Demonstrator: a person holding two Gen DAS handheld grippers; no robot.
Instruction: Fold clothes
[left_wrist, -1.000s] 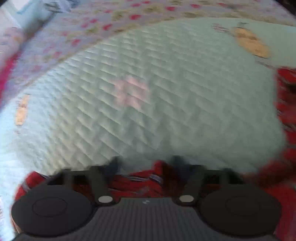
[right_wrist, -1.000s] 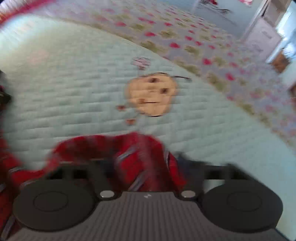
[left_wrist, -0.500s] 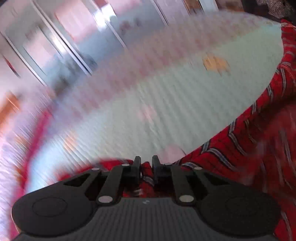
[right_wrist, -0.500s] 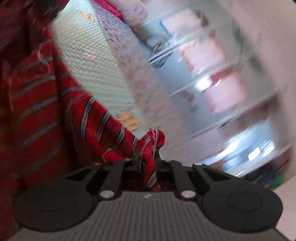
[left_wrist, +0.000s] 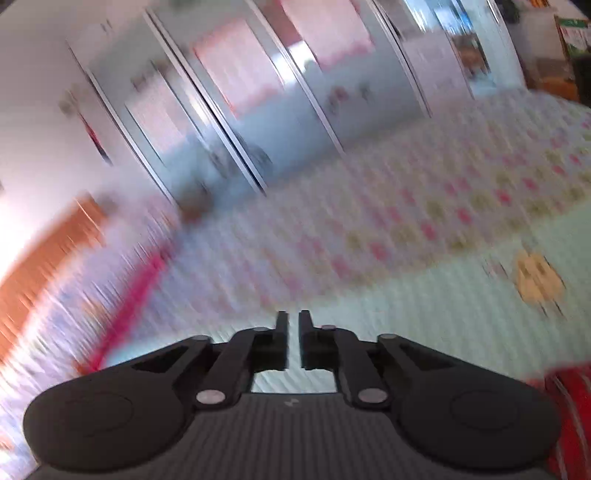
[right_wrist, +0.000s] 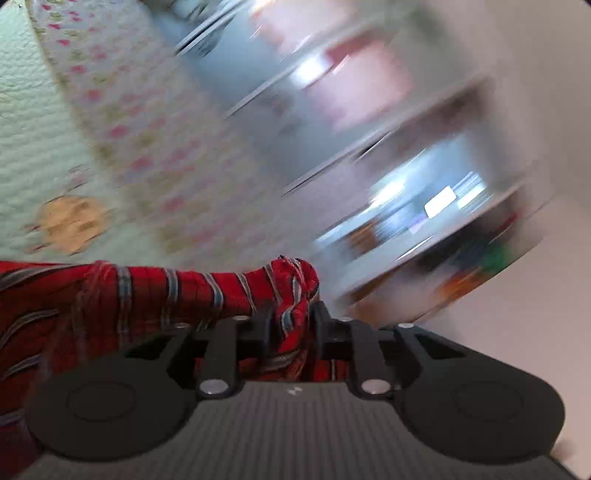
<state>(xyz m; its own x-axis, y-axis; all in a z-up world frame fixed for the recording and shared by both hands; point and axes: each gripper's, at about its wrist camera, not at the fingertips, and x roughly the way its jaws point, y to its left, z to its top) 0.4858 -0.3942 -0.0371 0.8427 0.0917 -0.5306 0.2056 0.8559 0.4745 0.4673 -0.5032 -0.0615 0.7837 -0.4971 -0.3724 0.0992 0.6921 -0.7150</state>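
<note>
1. The red garment with thin grey and blue stripes, a soft woven or knitted cloth, hangs from the right gripper. It stretches away to the left of that view, above the pale green quilted bedcover with a flowered border.
2. The right gripper's fingers are pinching a bunched fold of the garment. The cloth fills the gap between them and rises a little over the tips.
3. The left gripper holds nothing. Its fingers stand almost together, with only a narrow slit between them, through which the bedcover shows. A small part of the red cloth shows at the lower right edge of the left view.
4. Both views are strongly blurred, so the shape of the garment (sleeves, collar, hem) I cannot tell.
5. In my judgement the cloth is light and limp. It will sag and twist when it is held at one point only, and it is not fragile.
6. A good place to take hold would be an edge or a corner, through one layer. The thick bunch now pinched may slip or pull unevenly.
</note>
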